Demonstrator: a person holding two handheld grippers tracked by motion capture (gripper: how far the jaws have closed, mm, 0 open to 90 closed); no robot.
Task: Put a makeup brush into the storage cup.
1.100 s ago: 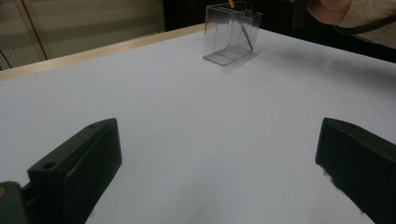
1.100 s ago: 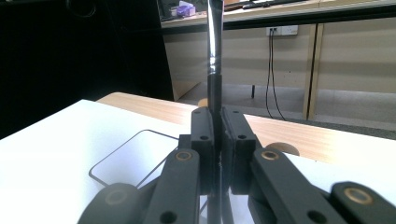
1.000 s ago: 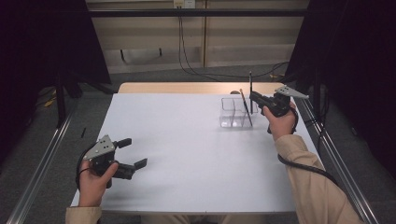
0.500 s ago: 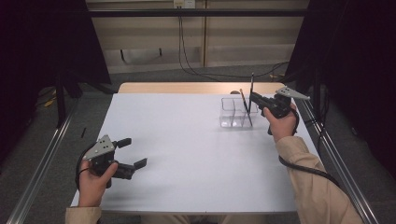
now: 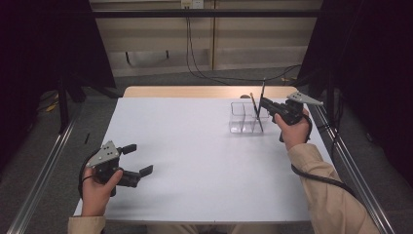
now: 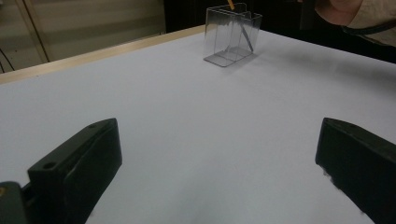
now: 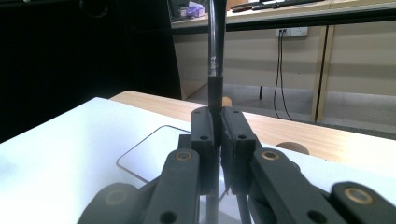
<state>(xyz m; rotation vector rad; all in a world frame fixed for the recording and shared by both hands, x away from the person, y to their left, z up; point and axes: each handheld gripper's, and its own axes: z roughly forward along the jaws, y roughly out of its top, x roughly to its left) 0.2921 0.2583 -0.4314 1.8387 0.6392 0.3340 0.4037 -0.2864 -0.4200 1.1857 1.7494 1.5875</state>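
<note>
Over clear bin (image 5: 243, 117), R tongs (image 5: 263, 103) clamp upright pen (image 7: 215, 70); L tongs (image 5: 139, 160) wide, empty.

Clear glossy plastic holder (image 5: 243, 117) on a matt white, seemingly paper-covered table (image 5: 204, 161).

- No text, label, brand, number or sign is showing legibly in any view.
</note>
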